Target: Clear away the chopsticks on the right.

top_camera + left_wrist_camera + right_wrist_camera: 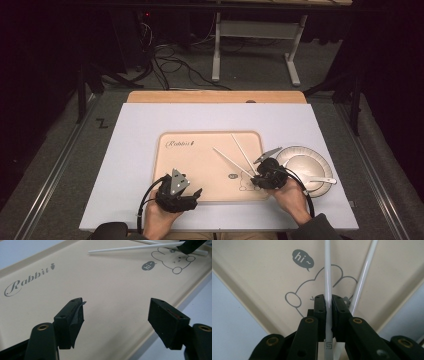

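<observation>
One slim white chopstick [327,270] is pinched tight in the right gripper [265,176] at the beige tray's [200,155] right end, over the rabbit drawing; a second chopstick [364,272] is lying just beside it. The left gripper [116,315] is held wide open and empty above bare, smooth tray near its front rim. A round plate [295,155] is seen right of the tray.

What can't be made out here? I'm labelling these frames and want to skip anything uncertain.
- Held chopstick: right gripper view, its near end is cut off by the bottom edge; the right gripper covers part of it.
- Rabbit drawing: right gripper view, the gripper hides its lower half.
- Spoon on the plate: high view, too small for detail.
</observation>
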Motion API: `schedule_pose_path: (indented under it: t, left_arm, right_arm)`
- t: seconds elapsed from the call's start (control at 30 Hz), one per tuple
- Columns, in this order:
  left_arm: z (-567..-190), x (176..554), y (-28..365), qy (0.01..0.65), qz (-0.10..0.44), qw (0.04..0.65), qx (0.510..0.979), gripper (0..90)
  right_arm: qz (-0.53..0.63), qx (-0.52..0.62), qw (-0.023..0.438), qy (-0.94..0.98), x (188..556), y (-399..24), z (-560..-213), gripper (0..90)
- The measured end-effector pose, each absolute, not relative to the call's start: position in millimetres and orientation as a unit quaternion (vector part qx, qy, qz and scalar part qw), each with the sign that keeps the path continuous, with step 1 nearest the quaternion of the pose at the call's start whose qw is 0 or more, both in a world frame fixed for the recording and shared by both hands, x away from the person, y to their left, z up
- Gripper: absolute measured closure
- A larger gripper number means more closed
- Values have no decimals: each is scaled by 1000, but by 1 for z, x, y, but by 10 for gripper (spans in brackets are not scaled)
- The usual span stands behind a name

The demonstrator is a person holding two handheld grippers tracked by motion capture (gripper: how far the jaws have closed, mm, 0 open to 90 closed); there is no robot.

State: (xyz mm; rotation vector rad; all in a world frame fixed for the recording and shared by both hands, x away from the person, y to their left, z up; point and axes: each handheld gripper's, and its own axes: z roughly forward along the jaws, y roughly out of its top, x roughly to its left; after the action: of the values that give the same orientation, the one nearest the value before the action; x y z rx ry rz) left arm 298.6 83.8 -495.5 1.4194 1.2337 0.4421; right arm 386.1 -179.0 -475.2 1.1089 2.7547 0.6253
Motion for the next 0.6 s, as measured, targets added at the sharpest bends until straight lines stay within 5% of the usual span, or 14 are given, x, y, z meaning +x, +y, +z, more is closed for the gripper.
schedule_pose_path:
  t: [0.6]
  left_arm:
    - [-495, 293, 90, 535, 198, 564, 597, 292]
  right_arm:
    - [197, 352, 50, 914, 392, -167, -482, 825]
